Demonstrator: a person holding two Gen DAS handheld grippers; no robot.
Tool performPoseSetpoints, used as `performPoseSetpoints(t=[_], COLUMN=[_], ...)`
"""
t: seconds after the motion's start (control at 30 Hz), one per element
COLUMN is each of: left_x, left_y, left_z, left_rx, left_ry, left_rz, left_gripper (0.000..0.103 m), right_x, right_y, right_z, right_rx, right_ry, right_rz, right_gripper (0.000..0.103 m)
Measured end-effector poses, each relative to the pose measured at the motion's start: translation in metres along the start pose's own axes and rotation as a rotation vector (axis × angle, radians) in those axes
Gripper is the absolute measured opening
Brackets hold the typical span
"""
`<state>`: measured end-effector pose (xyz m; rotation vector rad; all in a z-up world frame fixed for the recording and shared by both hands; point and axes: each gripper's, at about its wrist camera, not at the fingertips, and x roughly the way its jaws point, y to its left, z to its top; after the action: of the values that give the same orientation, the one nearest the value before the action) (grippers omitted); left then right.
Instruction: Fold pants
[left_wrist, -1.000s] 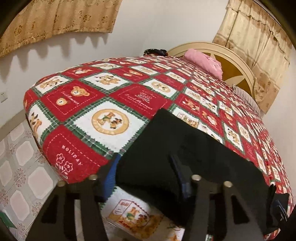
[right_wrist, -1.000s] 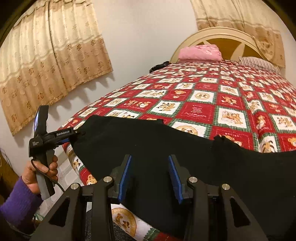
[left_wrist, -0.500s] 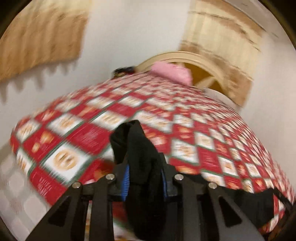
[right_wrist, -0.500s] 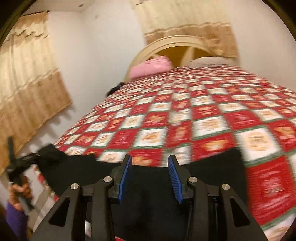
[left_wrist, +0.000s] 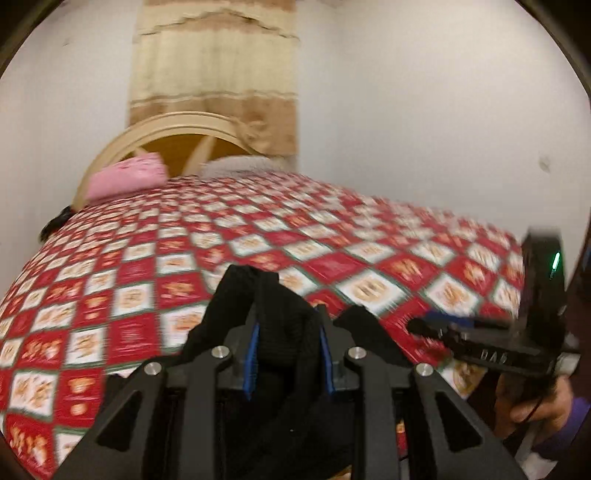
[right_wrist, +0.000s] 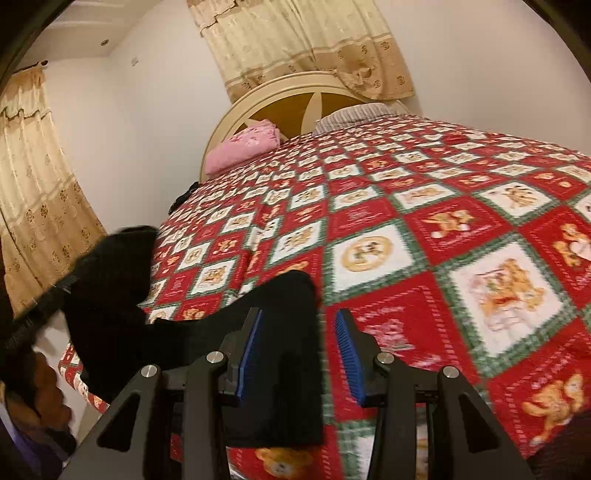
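The black pants (left_wrist: 284, 332) are bunched up between the blue pads of my left gripper (left_wrist: 288, 356), which is shut on them at the foot of the bed. In the right wrist view the pants (right_wrist: 280, 332) hang over the bed's near edge, stretched from the left gripper at the far left across to my right gripper (right_wrist: 299, 350). The cloth lies against the right gripper's left pad (right_wrist: 251, 343), with a gap to the right pad. I cannot tell whether it grips the cloth. The right gripper also shows in the left wrist view (left_wrist: 436, 326), at the bed's right edge.
A red, white and green teddy-bear quilt (right_wrist: 424, 236) covers the bed. A pink folded cloth (right_wrist: 240, 149) and a striped pillow (right_wrist: 351, 114) lie by the curved headboard (right_wrist: 295, 92). Curtains hang on the walls. A small dark object (left_wrist: 55, 223) sits at the bed's left edge.
Both grippers have swung round towards the headboard and come closer together. The pants, spread flat a second ago, are now gathered and lifted in the left gripper.
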<state>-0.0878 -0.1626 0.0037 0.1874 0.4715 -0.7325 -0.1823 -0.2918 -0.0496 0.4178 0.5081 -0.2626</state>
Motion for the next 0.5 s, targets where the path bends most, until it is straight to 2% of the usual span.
performPoseSetpoints(t=[0.13,0.3,0.4,0.5], left_x=[0.027,0.029,0.034,0.035], left_y=[-0.03,-0.049,-0.053,-0.054], left_z=[-0.022,-0.039,-0.044,-0.047], left_rx=[0.06,0.123,0.138,0.135], left_ry=[0.074,0.079,0.09,0.098], left_rz=[-0.038,-0.051,-0.077,-0.122], left_gripper=[0.028,0.028,0.031,0.04], right_x=[-0.012,-0.012,-0.007,-0.004], right_y=[-0.016,-0.028,-0.028,-0.02], right_z=[-0.001,-0.003,-0.006,-0.007], right_rx=[0.018,0.039,0.048,0.03], right_ry=[-0.017,-0.013,0.003,0.014], right_rz=[-0.02,-0.028,-0.018,-0.01], right_gripper=[0.043,0.043,0.043,0.043])
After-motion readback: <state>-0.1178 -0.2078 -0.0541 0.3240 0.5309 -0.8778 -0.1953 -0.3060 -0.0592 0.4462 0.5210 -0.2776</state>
